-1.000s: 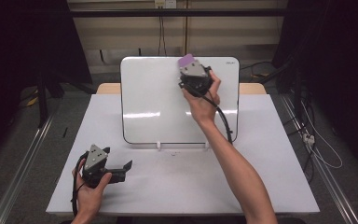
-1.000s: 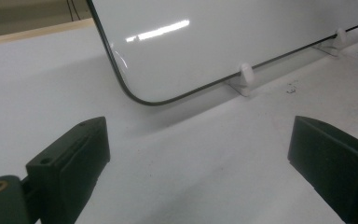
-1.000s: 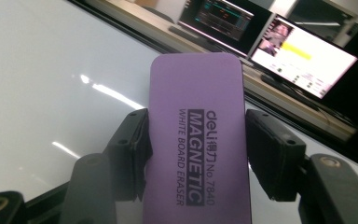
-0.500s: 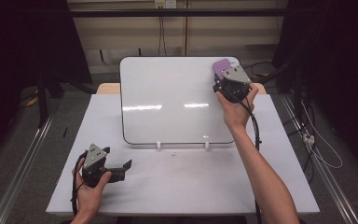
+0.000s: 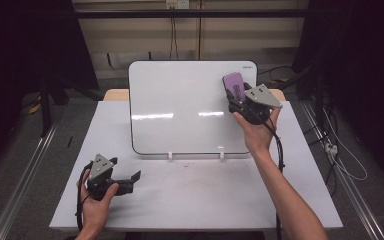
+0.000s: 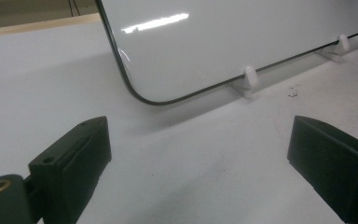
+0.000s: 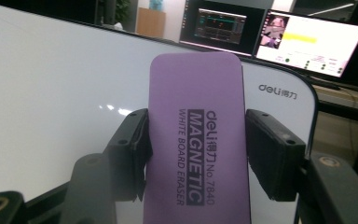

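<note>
Right gripper: clenched on a flat purple foam-backed whiteboard eraser with rounded corners; both black jaws press the eraser's long edges, seen in the right gripper view
Right gripper position: raised at the upper right area of the board, carried in the person's right hand, with the grey three-cornered plate on top
Eraser appearance: upright between the jaws, printed face toward the camera, black lettering reading "deli MAGNETIC WHITE BOARD ERASER No. 7840"
Eraser location: in front of the upper right corner of the white rounded-corner whiteboard with a thin black rim; whether it touches the board surface cannot be told
Left gripper: released, jaws set wide apart with nothing between them; in the left gripper view only bare table shows in the gap
Left gripper position: low on the white table at its front left, held in the person's left hand, jaws pointing toward the board's lower left corner, well apart from it
Whiteboard: stands tilted back on two small white clip feet; surface blank, showing light reflections
Background: lit computer monitors behind the board in the right gripper view
</note>
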`<state>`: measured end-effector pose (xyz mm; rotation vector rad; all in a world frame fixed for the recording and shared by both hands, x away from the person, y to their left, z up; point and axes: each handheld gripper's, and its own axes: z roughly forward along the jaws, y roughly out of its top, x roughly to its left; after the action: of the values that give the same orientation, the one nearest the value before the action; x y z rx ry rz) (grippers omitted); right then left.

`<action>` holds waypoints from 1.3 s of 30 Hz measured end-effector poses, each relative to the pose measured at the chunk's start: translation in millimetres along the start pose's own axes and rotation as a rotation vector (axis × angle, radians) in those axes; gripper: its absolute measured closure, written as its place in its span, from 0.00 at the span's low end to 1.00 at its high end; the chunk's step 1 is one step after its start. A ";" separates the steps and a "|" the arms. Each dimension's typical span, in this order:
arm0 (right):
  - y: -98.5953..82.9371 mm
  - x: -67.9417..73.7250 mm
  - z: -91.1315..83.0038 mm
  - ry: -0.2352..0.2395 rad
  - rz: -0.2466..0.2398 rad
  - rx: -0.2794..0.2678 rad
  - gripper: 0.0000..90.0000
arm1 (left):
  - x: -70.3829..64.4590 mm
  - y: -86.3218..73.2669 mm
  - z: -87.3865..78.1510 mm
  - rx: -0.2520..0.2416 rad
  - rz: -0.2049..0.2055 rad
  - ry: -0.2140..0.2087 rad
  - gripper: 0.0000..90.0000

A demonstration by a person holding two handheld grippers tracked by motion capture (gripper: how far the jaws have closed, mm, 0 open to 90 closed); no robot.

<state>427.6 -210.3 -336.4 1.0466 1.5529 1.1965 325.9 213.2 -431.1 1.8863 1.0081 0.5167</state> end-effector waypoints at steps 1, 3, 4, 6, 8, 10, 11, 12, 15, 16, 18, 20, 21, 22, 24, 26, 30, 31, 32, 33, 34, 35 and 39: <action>-0.9 1.0 -1.9 0.012 0.006 -0.006 0.47 | -0.2 0.1 -0.1 -0.001 0.001 -0.002 0.06; -3.2 3.2 -5.3 0.032 0.020 -0.011 0.47 | -0.6 -0.1 0.0 -0.002 0.004 -0.002 0.06; -4.6 4.6 -6.9 0.039 0.030 -0.016 0.47 | -0.7 -0.3 0.0 -0.002 0.001 -0.004 0.06; -7.2 7.4 -10.7 0.040 0.025 -0.011 0.47 | -0.6 -0.4 -0.6 0.003 0.010 0.003 0.06; -10.0 10.3 -13.7 0.053 0.031 -0.009 0.47 | -1.9 -0.3 -0.7 -0.003 0.016 0.006 0.06; -13.4 12.1 -17.0 0.072 0.041 -0.008 0.47 | -2.6 0.1 -0.8 -0.007 0.016 0.001 0.06; -15.2 13.3 -18.2 0.079 0.056 -0.010 0.47 | -2.8 0.4 -0.7 -0.009 0.018 0.001 0.06; -17.1 14.2 -19.9 0.089 0.062 -0.005 0.47 | -2.9 0.6 -0.7 -0.008 0.019 0.002 0.06; -23.0 18.0 -24.1 0.115 0.079 -0.008 0.47 | -3.1 0.5 -0.2 -0.006 0.018 0.001 0.06; -25.0 19.6 -25.2 0.123 0.078 -0.009 0.47 | -3.5 0.6 0.1 -0.004 0.018 0.002 0.06; -29.9 23.2 -26.6 0.140 0.085 -0.008 0.47 | -4.4 1.0 1.0 -0.005 0.019 0.001 0.06; -35.1 26.5 -28.5 0.158 0.099 -0.005 0.47 | -5.7 1.2 1.4 -0.003 0.023 0.002 0.06; -37.4 28.0 -29.6 0.168 0.105 -0.009 0.47 | -6.0 1.4 1.5 0.000 0.026 -0.001 0.06; -39.4 29.6 -30.7 0.175 0.114 -0.007 0.47 | -6.4 1.3 1.8 -0.002 0.025 0.000 0.06; -41.5 32.5 -32.4 0.195 0.119 0.000 0.47 | -6.6 1.4 1.9 -0.001 0.023 -0.001 0.06; -41.6 35.2 -35.2 0.208 0.123 -0.008 0.47 | -6.7 1.4 1.4 -0.003 0.023 0.001 0.06; -41.6 39.2 -38.9 0.231 0.140 -0.008 0.47 | -6.3 1.5 -0.5 -0.008 0.023 0.000 0.06; -41.9 40.3 -39.8 0.241 0.144 -0.010 0.47 | -6.1 1.6 -0.5 -0.015 0.011 -0.005 0.06; -42.2 41.7 -40.9 0.246 0.154 -0.010 0.47 | -4.9 2.0 -0.5 -0.017 0.002 -0.009 0.07; -42.7 42.8 -41.7 0.255 0.160 -0.009 0.47 | -4.1 2.0 -0.1 -0.022 -0.009 -0.013 0.07; -43.1 43.8 -42.2 0.263 0.165 -0.010 0.47 | -3.9 2.0 0.6 -0.027 -0.020 -0.010 0.07; -43.8 44.5 -42.8 0.268 0.174 -0.009 0.47 | -3.4 2.2 0.9 -0.023 -0.017 -0.004 0.07; -48.2 47.7 -43.0 0.302 0.218 -0.004 0.47 | -4.0 3.9 0.0 -0.045 -0.031 -0.015 0.07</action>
<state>369.4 -183.1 -384.5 1.0923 1.6943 1.5651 325.2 209.0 -427.5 1.8297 1.0061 0.5031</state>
